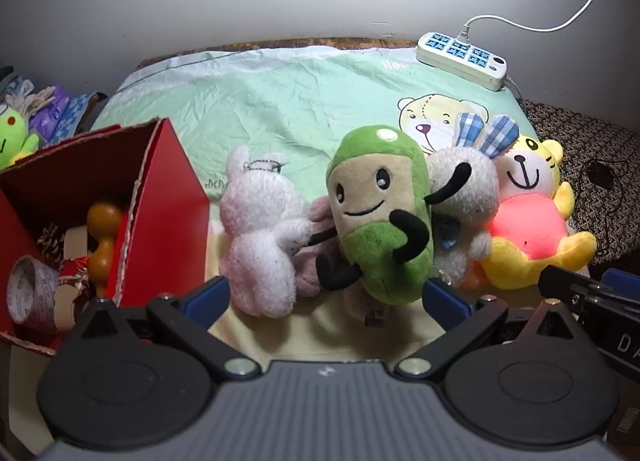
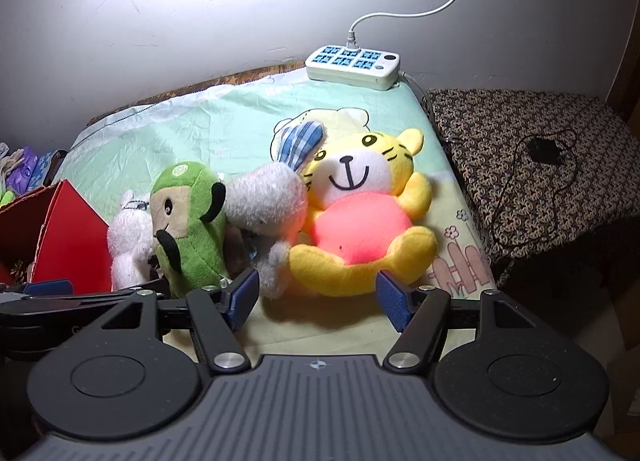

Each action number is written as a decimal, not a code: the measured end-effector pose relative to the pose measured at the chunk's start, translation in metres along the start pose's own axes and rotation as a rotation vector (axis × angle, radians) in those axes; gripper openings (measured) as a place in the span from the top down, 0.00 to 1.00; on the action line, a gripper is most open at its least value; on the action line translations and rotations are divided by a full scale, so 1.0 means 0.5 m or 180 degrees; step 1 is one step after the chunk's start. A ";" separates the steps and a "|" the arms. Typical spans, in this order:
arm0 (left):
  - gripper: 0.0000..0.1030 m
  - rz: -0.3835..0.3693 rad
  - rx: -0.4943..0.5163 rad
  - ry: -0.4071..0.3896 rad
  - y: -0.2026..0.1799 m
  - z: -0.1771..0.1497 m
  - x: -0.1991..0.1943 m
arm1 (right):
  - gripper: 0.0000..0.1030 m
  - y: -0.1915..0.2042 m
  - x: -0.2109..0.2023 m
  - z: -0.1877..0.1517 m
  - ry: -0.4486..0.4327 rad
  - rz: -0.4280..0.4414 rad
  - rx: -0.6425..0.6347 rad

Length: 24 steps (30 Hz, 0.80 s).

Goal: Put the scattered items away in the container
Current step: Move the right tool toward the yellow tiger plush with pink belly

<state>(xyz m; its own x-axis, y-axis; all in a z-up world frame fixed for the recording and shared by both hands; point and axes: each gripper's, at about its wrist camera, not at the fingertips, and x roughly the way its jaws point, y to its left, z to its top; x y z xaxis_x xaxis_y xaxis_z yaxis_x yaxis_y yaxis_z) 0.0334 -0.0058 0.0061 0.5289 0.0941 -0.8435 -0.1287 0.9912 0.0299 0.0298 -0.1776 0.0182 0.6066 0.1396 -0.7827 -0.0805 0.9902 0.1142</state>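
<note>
The left gripper is hovering with its jaws spread wide and nothing between them, just short of the green plush. The right gripper is likewise standing apart and empty, just before the yellow tiger plush. The green plush is leaning with its long axis running from the near edge of the bed toward the far edge, head farthest, face toward the camera. A white plush is lying just left of it, beside the red box at the left edge. A grey plush is sitting between green and tiger. A power strip is resting at the far right corner.
</note>
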 end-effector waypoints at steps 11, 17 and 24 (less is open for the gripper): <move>0.01 0.0110 -0.0004 -0.0057 -0.076 -0.013 -0.003 | 0.36 -0.082 0.016 0.018 -0.0030 0.0277 0.0004; 0.01 0.0086 -0.0053 0.0028 -0.084 -0.025 0.016 | 0.38 -0.107 0.032 0.024 -0.0023 0.0383 -0.0030; 0.01 0.0073 -0.0025 0.0114 -0.093 -0.027 0.031 | 0.43 -0.120 0.060 0.030 0.0051 0.0472 0.0013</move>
<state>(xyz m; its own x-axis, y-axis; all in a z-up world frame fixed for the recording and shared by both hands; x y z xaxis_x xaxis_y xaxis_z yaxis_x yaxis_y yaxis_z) 0.0364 -0.0518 -0.0156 0.4954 0.1133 -0.8613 -0.1471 0.9881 0.0453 0.0646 -0.2330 -0.0029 0.5756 0.2843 -0.7667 -0.1650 0.9587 0.2316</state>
